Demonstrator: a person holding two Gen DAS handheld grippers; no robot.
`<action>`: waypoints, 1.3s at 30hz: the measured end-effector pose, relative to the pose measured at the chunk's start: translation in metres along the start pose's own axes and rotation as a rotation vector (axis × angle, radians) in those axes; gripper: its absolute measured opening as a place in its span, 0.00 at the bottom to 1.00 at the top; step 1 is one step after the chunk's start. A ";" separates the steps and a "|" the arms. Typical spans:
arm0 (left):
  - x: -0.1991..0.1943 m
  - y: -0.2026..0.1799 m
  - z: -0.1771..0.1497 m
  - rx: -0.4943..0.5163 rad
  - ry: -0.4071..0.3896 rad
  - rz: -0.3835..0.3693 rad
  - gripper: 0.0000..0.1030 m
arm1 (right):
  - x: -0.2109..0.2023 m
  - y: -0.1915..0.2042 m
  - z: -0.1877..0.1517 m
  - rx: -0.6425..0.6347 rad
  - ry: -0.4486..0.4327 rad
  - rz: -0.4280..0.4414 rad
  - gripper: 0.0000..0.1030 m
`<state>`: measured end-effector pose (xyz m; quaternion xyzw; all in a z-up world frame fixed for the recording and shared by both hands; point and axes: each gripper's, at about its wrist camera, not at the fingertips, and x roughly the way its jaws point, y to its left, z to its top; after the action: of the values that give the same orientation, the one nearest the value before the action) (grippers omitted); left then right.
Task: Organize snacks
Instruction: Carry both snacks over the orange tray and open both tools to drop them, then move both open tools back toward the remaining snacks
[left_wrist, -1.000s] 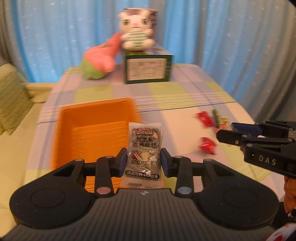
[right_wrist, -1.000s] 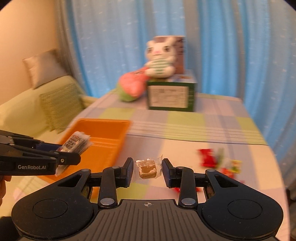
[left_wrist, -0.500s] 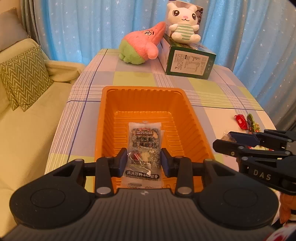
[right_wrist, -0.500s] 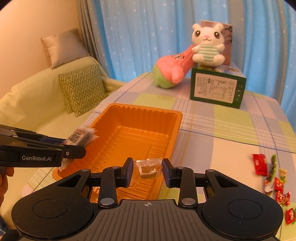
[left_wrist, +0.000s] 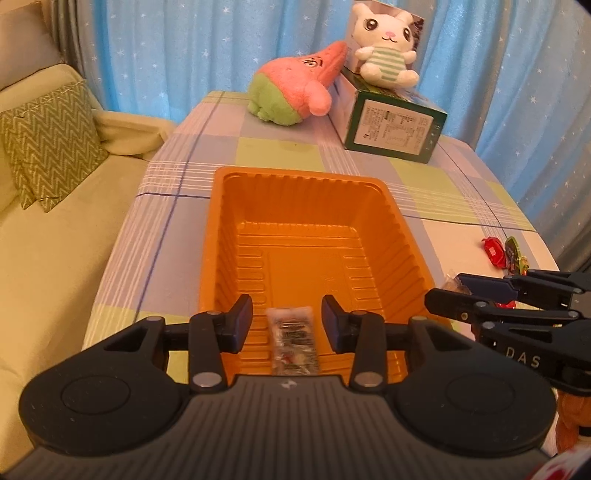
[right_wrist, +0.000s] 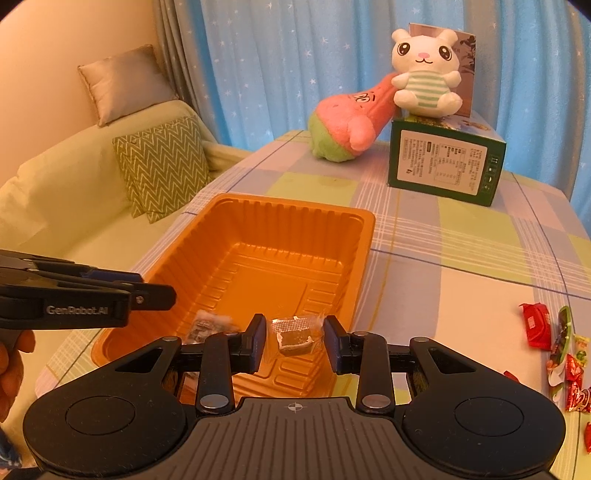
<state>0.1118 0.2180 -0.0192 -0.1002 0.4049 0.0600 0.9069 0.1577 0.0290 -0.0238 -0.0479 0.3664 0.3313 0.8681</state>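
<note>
Drop step. L gripper (left_wrist: 287, 321) fingers apart, dark pkt (left_wrist: 293, 341) lying at near end of orange tray (left_wrist: 295, 181). R gripper (right_wrist: 295, 338) fingers spread wider than brown snack (right_wrist: 293, 332) between them; contact unclear. Next: fetch candies (right_wrist: 535, 325) on right.

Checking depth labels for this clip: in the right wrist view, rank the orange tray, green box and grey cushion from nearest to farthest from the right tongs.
Measured from the right tongs:
1. Orange tray, directly below and ahead of the tongs.
2. Green box, ahead and right, at the table's far end.
3. Grey cushion, far left, on the sofa back against the wall.
</note>
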 end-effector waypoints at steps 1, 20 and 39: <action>-0.003 0.003 -0.001 -0.007 -0.005 0.005 0.41 | 0.000 0.000 0.000 0.002 0.001 0.001 0.33; -0.046 0.015 -0.018 -0.063 -0.057 0.044 0.70 | -0.036 -0.009 -0.002 0.135 -0.067 0.029 0.69; -0.102 -0.043 -0.042 -0.002 -0.094 0.027 0.80 | -0.154 -0.041 -0.063 0.287 -0.105 -0.189 0.69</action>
<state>0.0215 0.1640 0.0352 -0.0924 0.3633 0.0773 0.9239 0.0661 -0.1064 0.0265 0.0597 0.3579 0.1944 0.9113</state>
